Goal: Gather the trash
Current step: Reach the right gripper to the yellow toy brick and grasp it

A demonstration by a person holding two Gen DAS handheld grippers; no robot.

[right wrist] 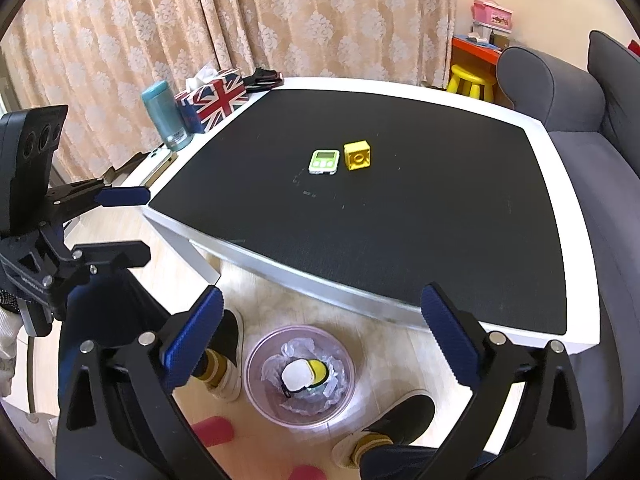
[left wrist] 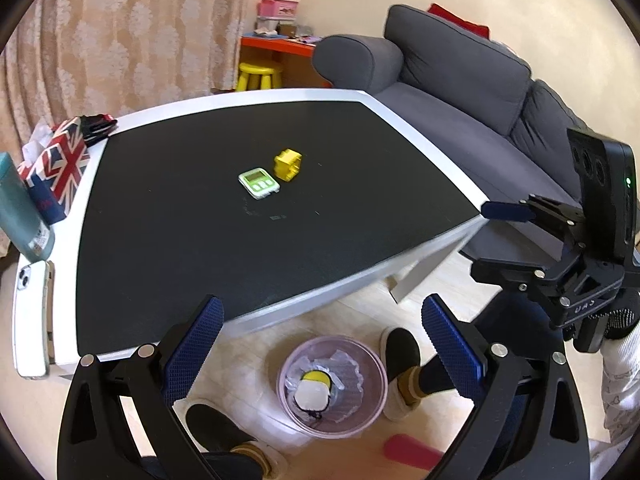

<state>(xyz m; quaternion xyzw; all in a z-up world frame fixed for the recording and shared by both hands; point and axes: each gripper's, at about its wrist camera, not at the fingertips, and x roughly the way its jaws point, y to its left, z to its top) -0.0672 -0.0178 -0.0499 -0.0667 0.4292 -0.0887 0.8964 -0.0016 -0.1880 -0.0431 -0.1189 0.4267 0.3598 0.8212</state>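
Both the left gripper [left wrist: 322,344] and the right gripper [right wrist: 322,332] hang wide open and empty above the pink bin [right wrist: 256,346], where a white and yellow piece of trash [right wrist: 302,376] already lies. The yellow block [right wrist: 358,155] near the table [right wrist: 540,132] middle, beside the green timer [right wrist: 324,162], looks light, stiff and squarish, without clear long axis, studs up, so I would pinch two flat sides

Right gripper [right wrist: 320,344] with blue pads spread wide and nothing between them, above a pink trash bin [right wrist: 256,364] on the floor just beside the table [right wrist: 552,136]. In the bin, crumpled plastic and a white and yellow item [right wrist: 301,376]. On the black tabletop, a green timer [right wrist: 324,162] just beside a yellow block [right wrist: 357,156]. At left, the left gripper [right wrist: 120,220], also spread open.
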